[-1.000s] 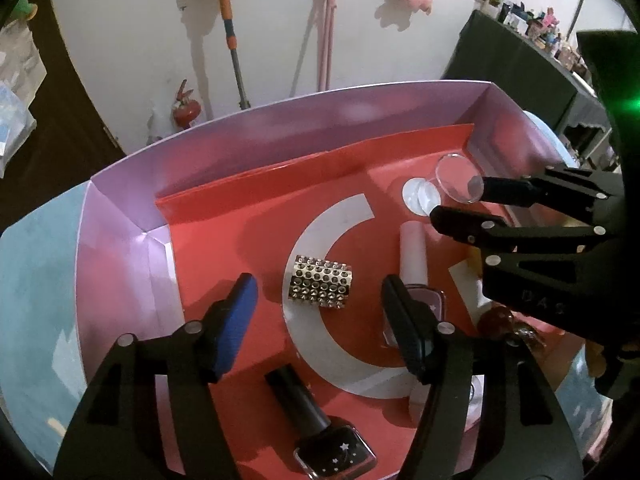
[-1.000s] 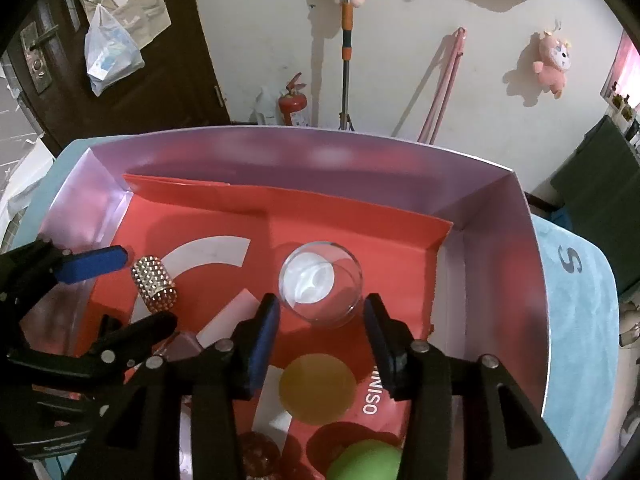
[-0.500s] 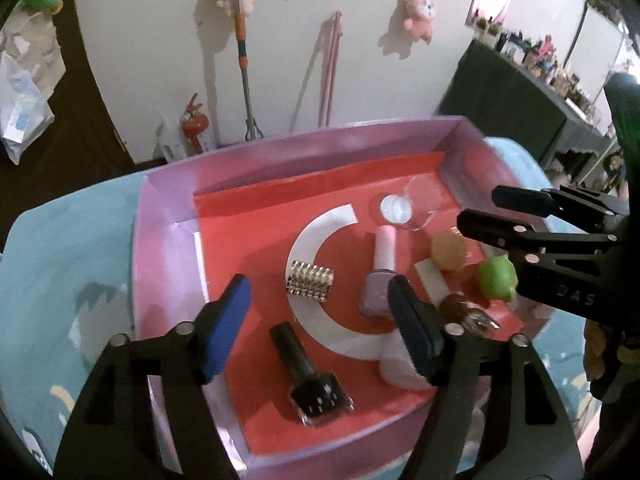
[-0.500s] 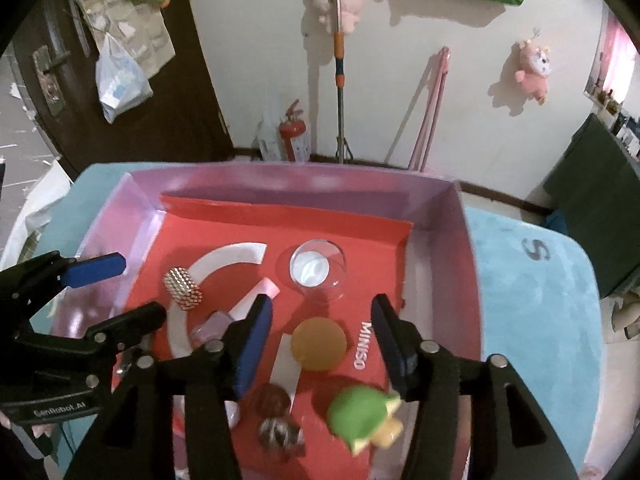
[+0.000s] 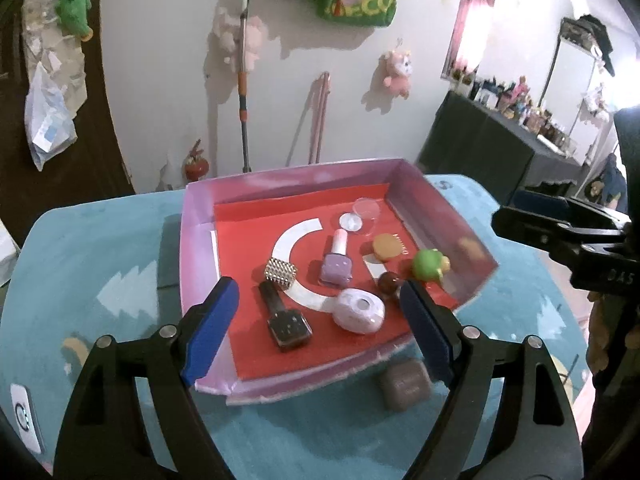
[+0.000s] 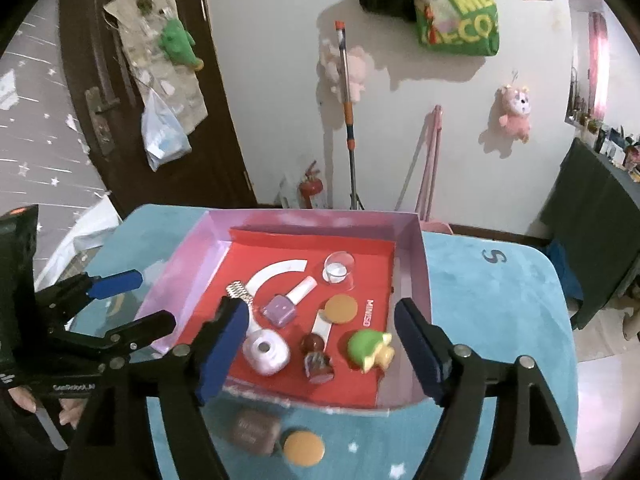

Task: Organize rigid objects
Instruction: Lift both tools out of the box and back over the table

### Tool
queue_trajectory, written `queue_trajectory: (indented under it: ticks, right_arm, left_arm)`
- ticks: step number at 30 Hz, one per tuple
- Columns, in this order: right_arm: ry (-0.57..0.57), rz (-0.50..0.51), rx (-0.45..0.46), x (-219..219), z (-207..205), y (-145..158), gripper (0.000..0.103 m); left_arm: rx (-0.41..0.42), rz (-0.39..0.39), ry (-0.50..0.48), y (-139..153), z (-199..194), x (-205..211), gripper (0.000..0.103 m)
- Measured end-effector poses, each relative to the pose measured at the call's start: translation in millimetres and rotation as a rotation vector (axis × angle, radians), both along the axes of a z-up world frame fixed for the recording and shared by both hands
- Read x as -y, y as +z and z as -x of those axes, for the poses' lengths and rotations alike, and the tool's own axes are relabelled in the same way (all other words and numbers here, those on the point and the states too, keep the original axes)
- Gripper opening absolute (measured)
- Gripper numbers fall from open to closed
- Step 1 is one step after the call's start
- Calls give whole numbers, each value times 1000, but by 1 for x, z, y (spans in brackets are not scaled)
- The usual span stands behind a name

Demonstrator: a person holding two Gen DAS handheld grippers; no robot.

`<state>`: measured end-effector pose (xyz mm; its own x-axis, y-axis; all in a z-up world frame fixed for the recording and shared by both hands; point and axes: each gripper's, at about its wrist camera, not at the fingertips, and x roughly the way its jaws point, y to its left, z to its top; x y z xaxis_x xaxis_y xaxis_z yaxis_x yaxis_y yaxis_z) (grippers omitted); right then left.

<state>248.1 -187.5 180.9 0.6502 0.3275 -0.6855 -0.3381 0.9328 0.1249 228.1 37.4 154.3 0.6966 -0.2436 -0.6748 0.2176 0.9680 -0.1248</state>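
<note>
Two loose items, brown case [image 6: 253, 432], orange disc [image 6: 303, 448], outside pink tray [image 6: 416, 264]

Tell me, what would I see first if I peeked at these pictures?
Probably the big pink box with the bright red floor, sitting on a blue rug and full of little things. A green toy turtle sits near its front right corner, and a purple nail polish bottle lies in the middle. Both grippers, left and right, hang open above it, holding nothing.
</note>
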Motion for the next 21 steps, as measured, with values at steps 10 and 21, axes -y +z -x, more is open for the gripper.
queue_trajectory:
  ticks: [10,21]
  right_arm:
    - [-2,-40,116,19,80,12,94]
    - [-51,-67,200,42,149,-2,102]
  left_arm:
    - [133,43,12,11,68,7,92]
    - [209,64,14,9,130,20,97]
